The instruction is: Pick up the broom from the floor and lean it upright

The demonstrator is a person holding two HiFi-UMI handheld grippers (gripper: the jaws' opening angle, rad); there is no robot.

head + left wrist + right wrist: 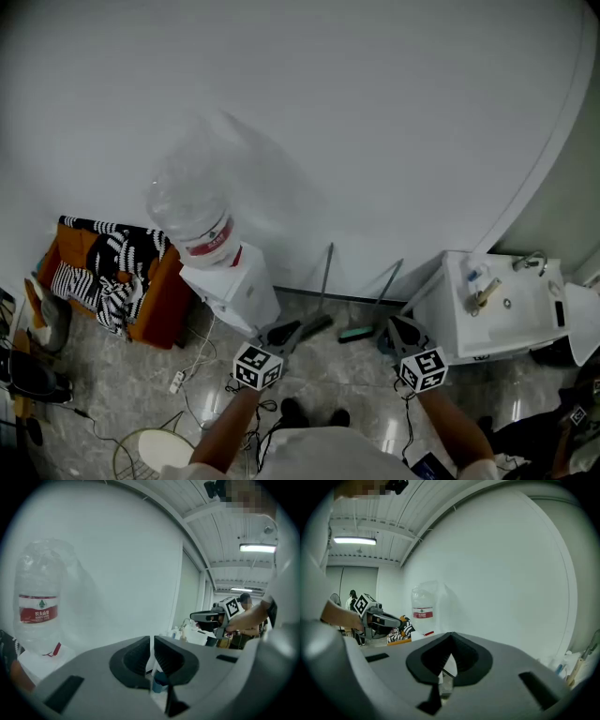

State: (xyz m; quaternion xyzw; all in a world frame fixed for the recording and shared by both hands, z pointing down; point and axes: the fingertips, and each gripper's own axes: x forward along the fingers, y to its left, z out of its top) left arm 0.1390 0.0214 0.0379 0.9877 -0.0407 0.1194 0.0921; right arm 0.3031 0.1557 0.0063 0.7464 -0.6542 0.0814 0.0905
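A green-headed broom [357, 333] leans upright on the white wall, its thin handle [387, 284] slanting up to the right. A second grey pole [327, 277] leans just left of it. My left gripper [309, 327] hovers by the foot of that grey pole, and my right gripper [398, 326] is just right of the green head. In the left gripper view the jaws [152, 653] stand together with only a slit, and a teal patch [159, 682] shows below them. The right gripper's jaws [451, 656] meet with nothing between them.
A water dispenser [231, 286] with a big bottle [192, 211] stands left of the poles. An orange chair with striped cloth [112, 272] is further left. A white sink unit [497, 309] stands on the right. A power strip and cables [178, 380] lie on the floor.
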